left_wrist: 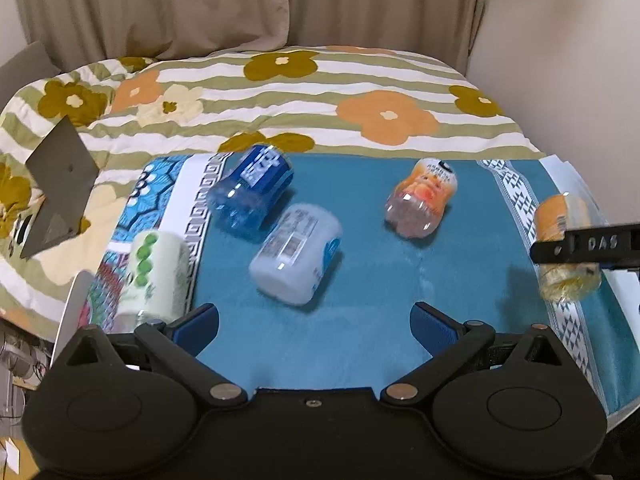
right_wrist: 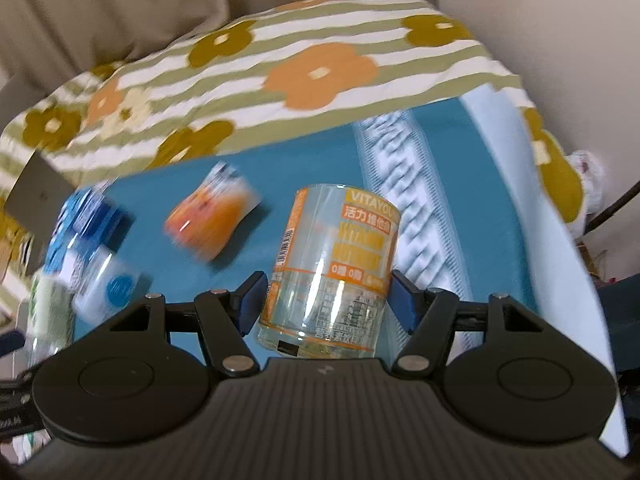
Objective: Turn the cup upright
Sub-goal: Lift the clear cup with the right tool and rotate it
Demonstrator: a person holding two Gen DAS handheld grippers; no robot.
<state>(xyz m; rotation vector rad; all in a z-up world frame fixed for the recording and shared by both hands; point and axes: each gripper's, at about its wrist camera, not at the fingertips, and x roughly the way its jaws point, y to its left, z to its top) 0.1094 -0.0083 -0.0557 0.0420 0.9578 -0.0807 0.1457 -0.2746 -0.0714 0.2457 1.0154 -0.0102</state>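
Note:
My right gripper (right_wrist: 326, 300) is shut on a clear cup with a yellow-orange label (right_wrist: 332, 264), its blue pads pressed on both sides, held above the teal cloth (right_wrist: 280, 176). The same cup (left_wrist: 564, 240) shows at the right edge of the left wrist view, crossed by a black finger (left_wrist: 584, 246) of the right gripper. My left gripper (left_wrist: 314, 328) is open and empty over the teal cloth (left_wrist: 360, 280). On their sides lie a blue cup (left_wrist: 250, 194), a white cup (left_wrist: 296, 252), an orange cup (left_wrist: 420, 202) and a green-dotted cup (left_wrist: 156, 276).
A flowered striped blanket (left_wrist: 320, 100) covers the bed behind the cloth. A grey panel (left_wrist: 56, 200) stands at the left. Curtains (left_wrist: 280, 0) hang behind. A white wall is on the right.

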